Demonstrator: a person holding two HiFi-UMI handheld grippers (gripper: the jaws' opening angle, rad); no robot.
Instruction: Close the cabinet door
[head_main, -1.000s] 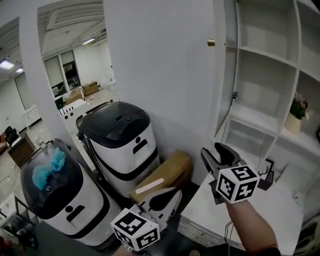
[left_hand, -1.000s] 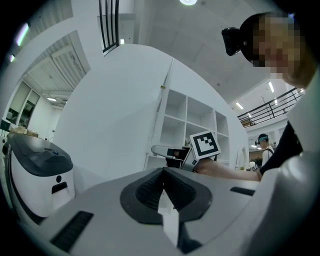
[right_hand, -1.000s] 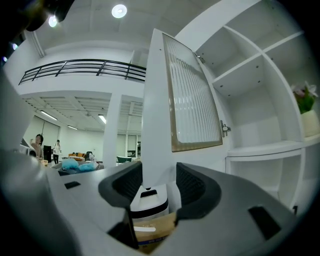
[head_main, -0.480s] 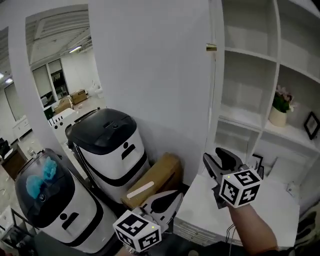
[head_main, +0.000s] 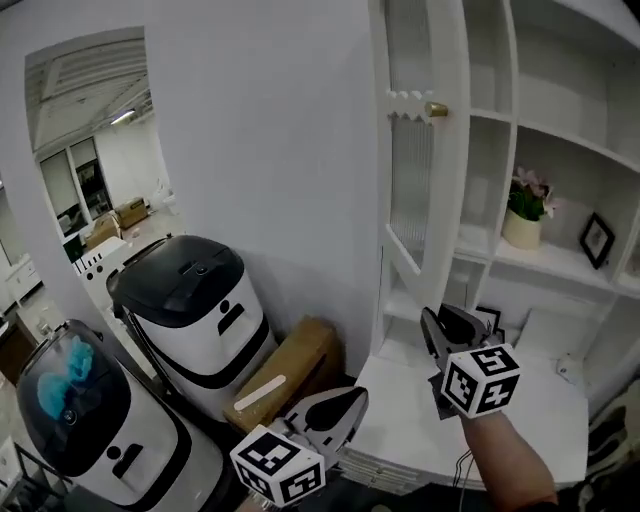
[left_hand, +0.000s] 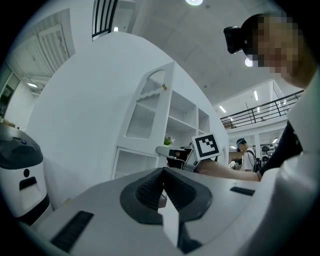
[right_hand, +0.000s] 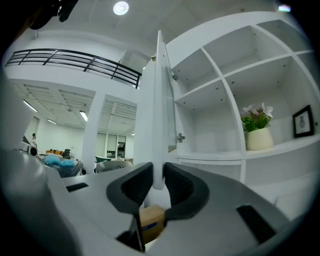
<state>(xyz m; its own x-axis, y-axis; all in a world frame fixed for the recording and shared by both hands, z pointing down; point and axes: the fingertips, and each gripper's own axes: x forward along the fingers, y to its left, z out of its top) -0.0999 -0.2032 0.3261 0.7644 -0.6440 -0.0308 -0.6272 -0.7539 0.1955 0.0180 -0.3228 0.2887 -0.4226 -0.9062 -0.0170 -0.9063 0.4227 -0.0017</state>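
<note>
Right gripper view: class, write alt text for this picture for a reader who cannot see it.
The right gripper is closing its two grey jaws on the edge of an open white cabinet door, seen edge-on straight ahead. To the right, white shelves hold a potted flower and a small picture frame; a cardboard box lies below the jaws.

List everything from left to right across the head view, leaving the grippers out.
Clear-domed white machine → black-lidded white machine → cardboard box → cabinet door → potted flowers → picture frame.
</note>
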